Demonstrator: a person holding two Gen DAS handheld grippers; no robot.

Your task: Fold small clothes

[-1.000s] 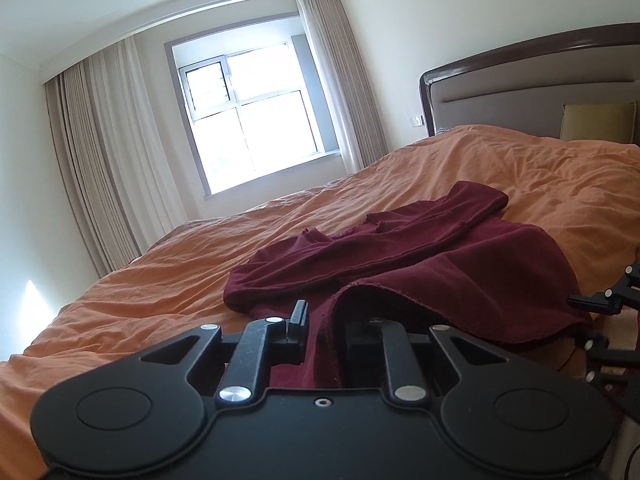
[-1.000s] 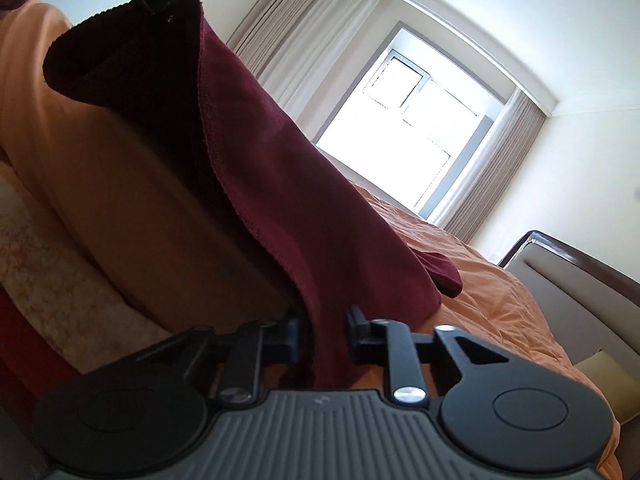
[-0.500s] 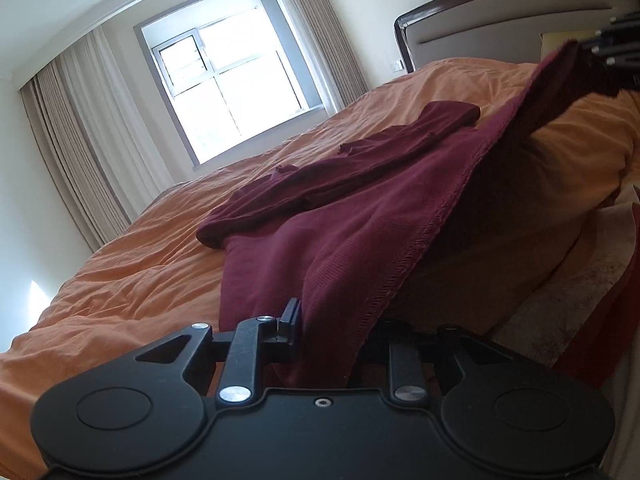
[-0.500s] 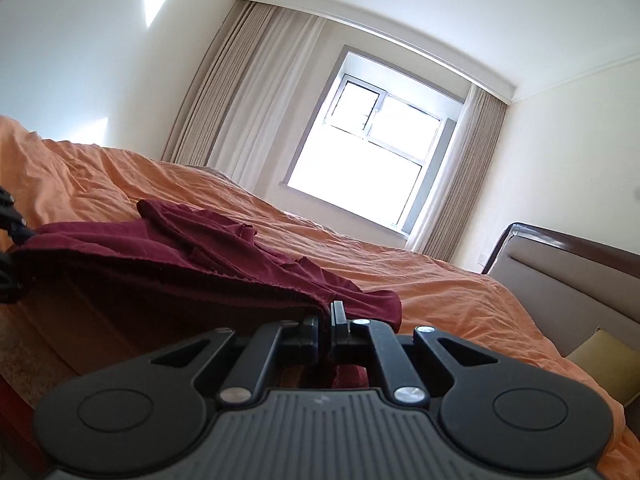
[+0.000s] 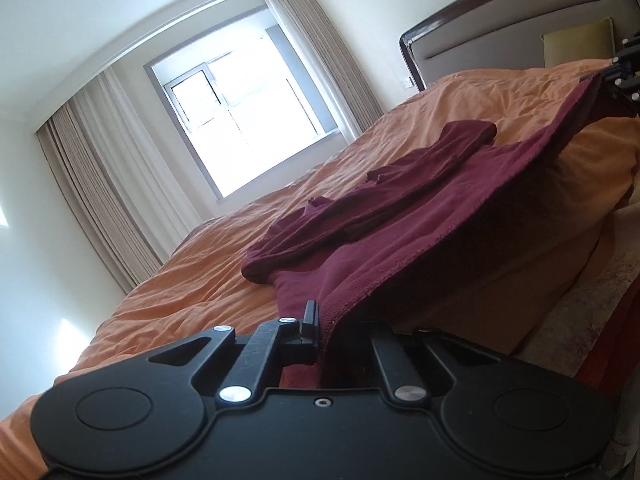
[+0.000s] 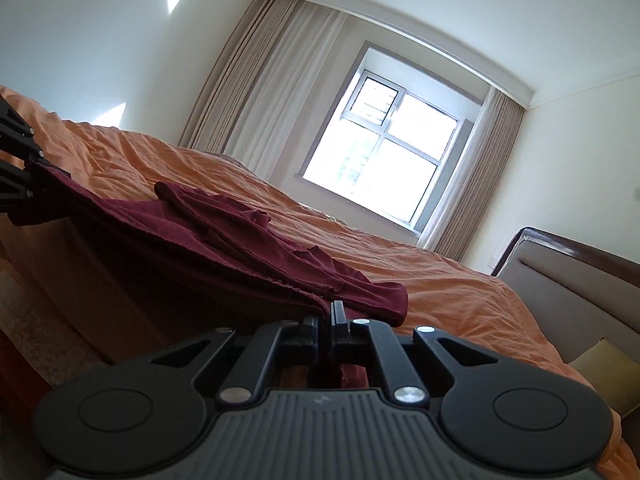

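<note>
Maroon garment (image 5: 400, 220): lies on the orange duvet (image 5: 180, 280) of the bed, its near hem lifted off the bed edge and stretched between the two grippers. Looks like a small long-sleeved top; one sleeve lies across the body ahead of the left gripper, cuff toward the headboard (image 5: 520, 20).

Left gripper (image 5: 324, 332): clamped on one hem corner. The cloth comes up out of the gap between the fingers, and only the left finger (image 5: 310, 320) shows clear of it.

Right gripper (image 6: 326, 320): fingers pressed together on the other hem corner, with fabric running forward and to the left from the pinch. Seen from the left wrist view, it sits at the far right edge, level with the taut hem.

Judgement: holding both corners apart keeps the hem straight and free of sag, so the lower part can be carried forward over the body in one even fold. Fold not yet made; the bunched sleeve and collar area ahead of both grippers looks untidy and may give a lumpy result.

Window (image 6: 380, 152) and curtains (image 6: 248, 80) lie beyond the bed; a yellow-green pillow (image 6: 600, 364) sits to the right of the right gripper.
</note>
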